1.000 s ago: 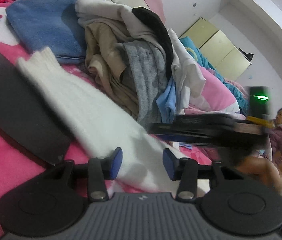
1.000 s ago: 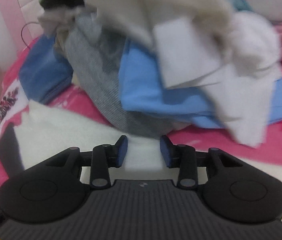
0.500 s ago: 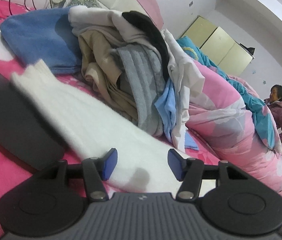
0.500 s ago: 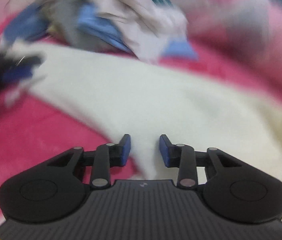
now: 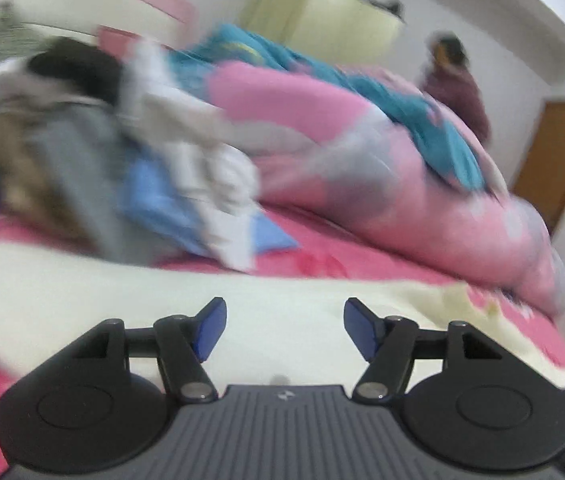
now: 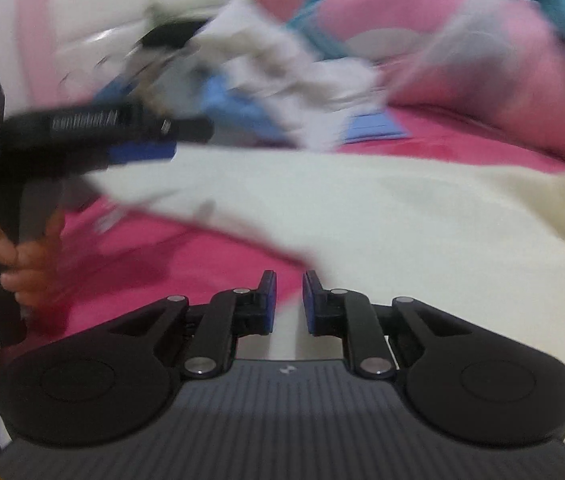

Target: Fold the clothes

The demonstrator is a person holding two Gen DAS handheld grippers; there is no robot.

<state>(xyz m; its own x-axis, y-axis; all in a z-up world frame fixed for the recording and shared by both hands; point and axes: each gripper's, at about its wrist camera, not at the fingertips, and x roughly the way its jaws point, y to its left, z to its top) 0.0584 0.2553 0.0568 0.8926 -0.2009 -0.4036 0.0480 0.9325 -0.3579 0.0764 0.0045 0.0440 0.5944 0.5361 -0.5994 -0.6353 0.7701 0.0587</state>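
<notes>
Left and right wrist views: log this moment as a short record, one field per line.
surface: bed with pink blanket
garment in work: white sweater spread flat on the blanket
left gripper: open, above the sweater, holding nothing
right gripper: narrow gap, over the sweater's edge; grip unclear
clothes pile: unfolded, behind the sweater
quilt: pink and teal, bunched beyond
bystander: standing by the wall
image quality: motion blur

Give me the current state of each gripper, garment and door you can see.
Left gripper: open, over the white sweater.
Right gripper: narrowly open, empty, at the sweater's edge.
White sweater: spread flat on the bed, unfolded.
Clothes pile: heaped, unfolded.
Pink quilt: bunched up.
Wooden door: blurred, cannot tell.
</notes>
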